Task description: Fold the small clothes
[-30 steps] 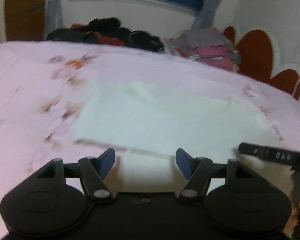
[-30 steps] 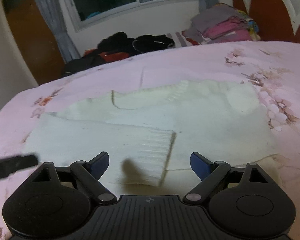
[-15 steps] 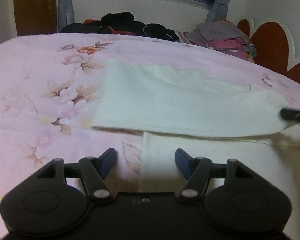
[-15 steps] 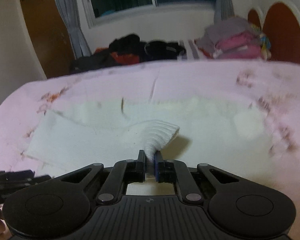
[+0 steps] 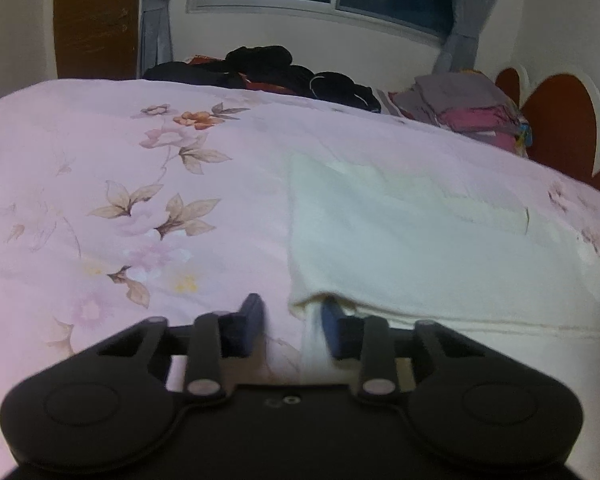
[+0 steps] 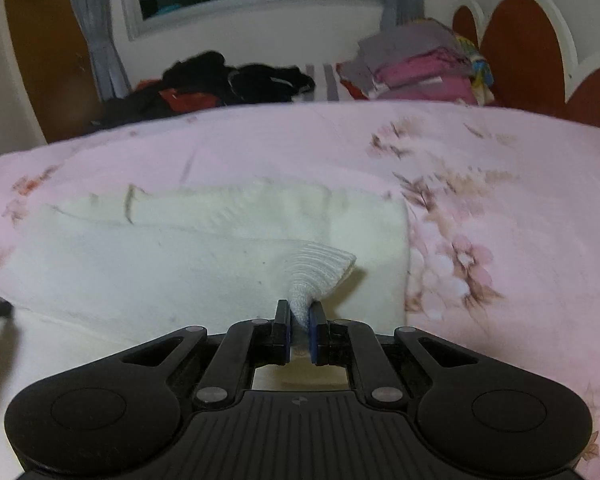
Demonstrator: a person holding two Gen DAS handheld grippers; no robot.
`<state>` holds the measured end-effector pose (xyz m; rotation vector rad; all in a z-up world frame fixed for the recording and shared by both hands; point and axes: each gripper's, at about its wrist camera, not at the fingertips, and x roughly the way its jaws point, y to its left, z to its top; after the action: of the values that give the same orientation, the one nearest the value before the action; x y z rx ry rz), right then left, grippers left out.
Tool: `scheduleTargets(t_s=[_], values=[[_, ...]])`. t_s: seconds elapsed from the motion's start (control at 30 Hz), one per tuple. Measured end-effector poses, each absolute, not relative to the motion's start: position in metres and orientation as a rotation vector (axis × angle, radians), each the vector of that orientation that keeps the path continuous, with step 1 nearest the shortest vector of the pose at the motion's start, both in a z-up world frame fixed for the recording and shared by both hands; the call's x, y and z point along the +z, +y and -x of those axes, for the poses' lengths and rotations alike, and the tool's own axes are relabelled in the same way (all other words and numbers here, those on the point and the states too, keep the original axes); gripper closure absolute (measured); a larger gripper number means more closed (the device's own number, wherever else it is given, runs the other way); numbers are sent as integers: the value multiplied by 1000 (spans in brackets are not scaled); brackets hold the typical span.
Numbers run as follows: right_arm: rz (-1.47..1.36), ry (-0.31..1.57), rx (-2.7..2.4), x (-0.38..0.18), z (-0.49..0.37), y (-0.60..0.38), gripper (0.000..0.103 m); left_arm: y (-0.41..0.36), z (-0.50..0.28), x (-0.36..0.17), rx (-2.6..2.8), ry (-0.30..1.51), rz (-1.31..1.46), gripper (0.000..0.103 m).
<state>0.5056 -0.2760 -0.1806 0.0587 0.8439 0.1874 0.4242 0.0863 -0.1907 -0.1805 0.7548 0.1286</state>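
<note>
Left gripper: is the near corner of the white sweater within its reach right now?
Probably yes. The left gripper is closing right at the sweater corner; cloth edge lies between its fingers, nothing blocks it, though blur hides whether the pads touch.

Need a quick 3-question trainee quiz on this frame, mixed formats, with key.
1. True or false: the right gripper is shut on the ribbed cuff of the white garment.
2. What is between the closing left gripper jaws? A) garment edge B) pillow C) nothing
3. Fill in: the garment lies on a pink ____ bedsheet.

Key: 1 true; 2 A; 3 floral.
</note>
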Motion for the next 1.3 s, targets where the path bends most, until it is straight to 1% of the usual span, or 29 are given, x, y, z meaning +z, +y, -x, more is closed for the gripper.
scheduleTargets(t_s=[0.03, 0.13, 0.3, 0.37, 0.4, 0.43, 0.47, 0.5, 0.6, 0.77, 0.83, 0.87, 0.93, 1.0, 1.03, 1.17, 1.3], values=[[-56, 847, 179, -184, -506, -278, 95, 87, -425, -191, 123, 755, 183, 79], [-29, 841, 164, -188, -506, -279, 95, 86, -425, -192, 109, 754, 180, 84], [6, 827, 129, -188, -504, -281, 95, 89, -422, -186, 92, 775, 196, 85], [15, 813, 86, -183, -503, -285, 93, 93, -415, -178, 71, 775, 204, 83], [18, 798, 61, -180, -502, -289, 86, 94, -412, -174, 68, 770, 205, 78], [10, 781, 32, -176, -500, -294, 65, 96, -407, -168, 63, 759, 211, 76], [-10, 760, 17, -173, -498, -300, 49, 97, -404, -162, 58, 747, 220, 76], [-40, 726, 16, -168, -495, -305, 32, 97, -403, -158, 54, 737, 228, 76], [-74, 708, 61, -161, -497, -301, 32, 90, -412, -153, 36, 725, 246, 76], [-68, 718, 129, -165, -509, -273, 33, 72, -447, -167, 15, 759, 260, 76], [-70, 732, 157, -169, -512, -264, 56, 66, -458, -176, 10, 774, 245, 76], [-69, 743, 166, -173, -514, -261, 58, 65, -461, -181, 17, 784, 233, 76], [-53, 773, 159, -183, -519, -261, 58, 65, -464, -193, 27, 799, 216, 73], [-52, 805, 125, -195, -524, -270, 58, 62, -462, -194, 26, 783, 184, 73], [-56, 807, 104, -197, -525, -276, 58, 62, -461, -191, 27, 790, 182, 75], [-133, 772, 108, -185, -523, -289, 58, 63, -472, -180, 28, 788, 208, 73], [-102, 757, 143, -181, -533, -273, 58, 61, -494, -184, 48, 790, 213, 72]])
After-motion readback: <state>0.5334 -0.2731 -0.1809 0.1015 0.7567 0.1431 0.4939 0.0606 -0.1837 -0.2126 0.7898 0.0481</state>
